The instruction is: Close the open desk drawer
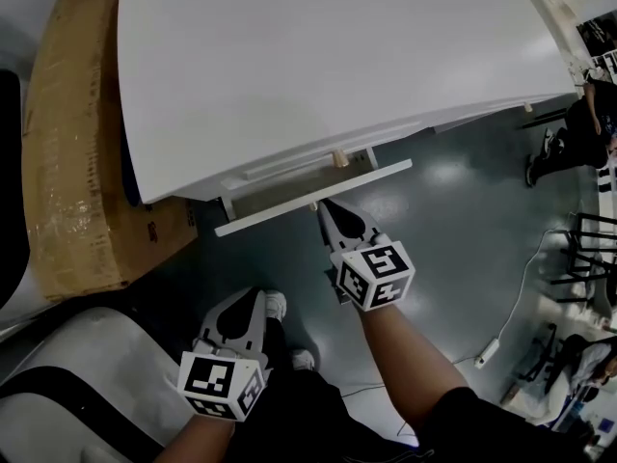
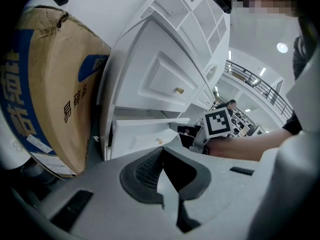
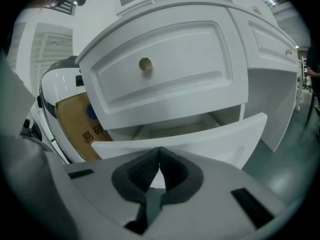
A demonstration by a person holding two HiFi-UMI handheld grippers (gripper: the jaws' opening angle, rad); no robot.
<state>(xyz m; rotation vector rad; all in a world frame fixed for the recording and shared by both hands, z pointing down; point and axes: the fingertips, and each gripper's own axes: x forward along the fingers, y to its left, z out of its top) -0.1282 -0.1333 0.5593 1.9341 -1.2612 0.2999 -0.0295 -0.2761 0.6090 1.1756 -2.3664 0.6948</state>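
Open drawer (image 1: 280, 212) is met by the right gripper (image 1: 324, 207) under the desk's (image 1: 337, 66) near edge.
Its jaws are seen pressed together, empty, tips right at the pulled-out front panel, beneath the closed upper drawer (image 3: 165, 69). The left gripper (image 1: 253, 299) is held nearer, to the left, jaws likewise closed on nothing.

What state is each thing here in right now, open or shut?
Lower drawer, pulled out, open.
Upper drawer, shut.
Left gripper, jaws shut, empty.
Right gripper, jaws shut, empty, tips at the open drawer's front.
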